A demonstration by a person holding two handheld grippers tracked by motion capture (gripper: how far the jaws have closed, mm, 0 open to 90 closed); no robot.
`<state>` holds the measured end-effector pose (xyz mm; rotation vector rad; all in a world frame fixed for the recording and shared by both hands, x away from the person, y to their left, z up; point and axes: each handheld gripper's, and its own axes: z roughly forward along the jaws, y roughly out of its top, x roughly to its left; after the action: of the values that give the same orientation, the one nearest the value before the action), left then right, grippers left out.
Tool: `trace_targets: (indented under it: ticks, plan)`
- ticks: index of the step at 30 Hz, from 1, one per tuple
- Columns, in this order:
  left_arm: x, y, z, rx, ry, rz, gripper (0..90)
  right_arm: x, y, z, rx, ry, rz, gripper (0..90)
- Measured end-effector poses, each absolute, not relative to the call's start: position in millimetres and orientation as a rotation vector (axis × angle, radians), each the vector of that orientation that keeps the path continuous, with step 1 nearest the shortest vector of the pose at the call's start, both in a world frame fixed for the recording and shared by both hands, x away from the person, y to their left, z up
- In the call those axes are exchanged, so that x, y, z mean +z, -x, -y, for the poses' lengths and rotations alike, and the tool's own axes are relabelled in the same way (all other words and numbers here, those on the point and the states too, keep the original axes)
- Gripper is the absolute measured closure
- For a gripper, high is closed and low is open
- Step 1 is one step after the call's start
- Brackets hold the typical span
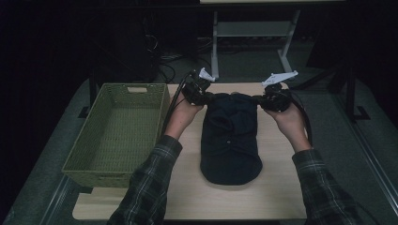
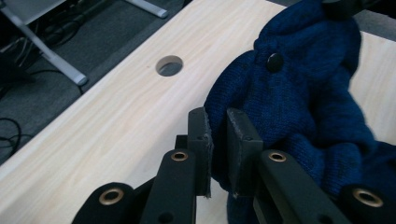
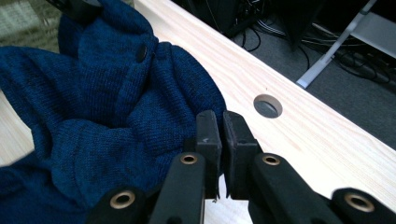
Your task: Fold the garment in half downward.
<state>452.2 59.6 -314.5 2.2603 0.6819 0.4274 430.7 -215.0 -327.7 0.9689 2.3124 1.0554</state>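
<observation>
Both grips look made; the lift looks barely begun. The left gripper [image 1: 202,96] and right gripper [image 1: 268,101] each hold a far corner of the blue knit [image 1: 231,138], one at each side of its far end.

Done, as far as can be judged: garment laid lengthwise on the surface [image 1: 277,187], both far corners pinched. The far end is bunched up between the two grippers, while the near end lies flat on the wood. The basket [image 1: 115,133] stands just left of the garment with nothing visible in it.

Left to do, by judgement: either fold the far end toward the person, or lift the whole thing and drop it into the basket. Can't tell which is intended.

Jaws, left gripper view: nearly closed, with a fold of knit caught in the narrow gap [image 2: 219,140]. The bulk of the cloth hangs off to the right of the jaws, with a dark button [image 2: 274,60] above them.

Jaws, right gripper view: almost fully closed [image 3: 222,140]. The knit edge is nipped between them, and the rest of the garment [image 3: 102,116] spreads to their left. The surface has a cable hole [image 3: 267,105] beyond the jaws, clear of the cloth.

Grip on both sides is on a thin edge only, so slipping out under the garment's weight is the risk.
</observation>
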Motion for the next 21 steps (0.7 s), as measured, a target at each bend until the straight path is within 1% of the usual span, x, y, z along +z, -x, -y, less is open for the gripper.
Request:
trace_targets:
  ticks: [12,18,21]
  plan:
    - [-334,-402,-62,0.454,-2.259,-0.569,79.4,-362,-378,220,1.139,-0.923,-2.299,85.1]
    - [-340,-382,-66,0.428,-2.248,-0.549,79.0,-367,-361,221,1.162,-0.911,-2.309,84.5]
    - [-343,-376,-70,0.375,-2.249,-0.561,79.0,-370,-349,221,1.169,-0.893,-2.33,84.1]
